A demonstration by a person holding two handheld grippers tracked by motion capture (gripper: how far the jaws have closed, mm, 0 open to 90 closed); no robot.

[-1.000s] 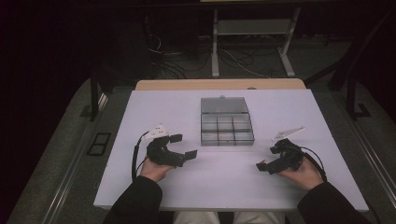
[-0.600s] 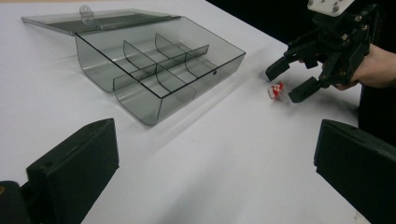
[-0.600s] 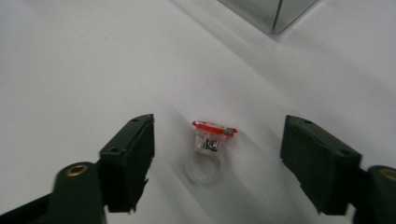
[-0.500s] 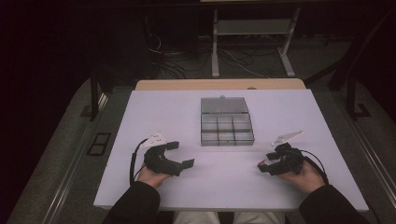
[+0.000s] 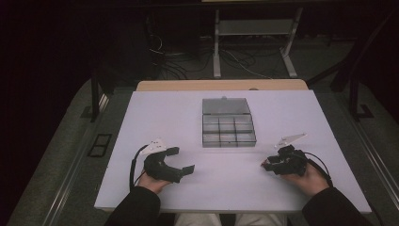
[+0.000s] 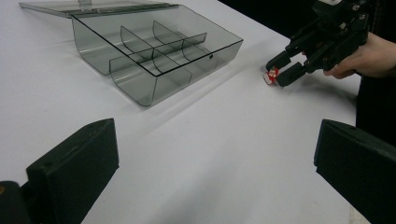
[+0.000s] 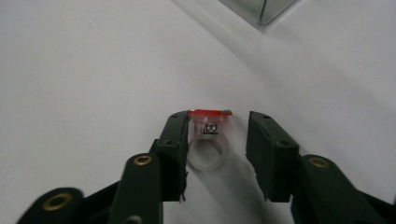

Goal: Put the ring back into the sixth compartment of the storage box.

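Right gripper view: my right gripper [image 7: 218,154] has been closing around a small red-topped ring [image 7: 208,140], one pad touching, so I should centre it before pinching.

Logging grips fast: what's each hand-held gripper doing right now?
Left hand-held gripper: open, nothing between its jaws.
Right hand-held gripper: jaws just closing around a small red-topped ring; one pad touches it, a gap remains at the other, so not yet gripped.
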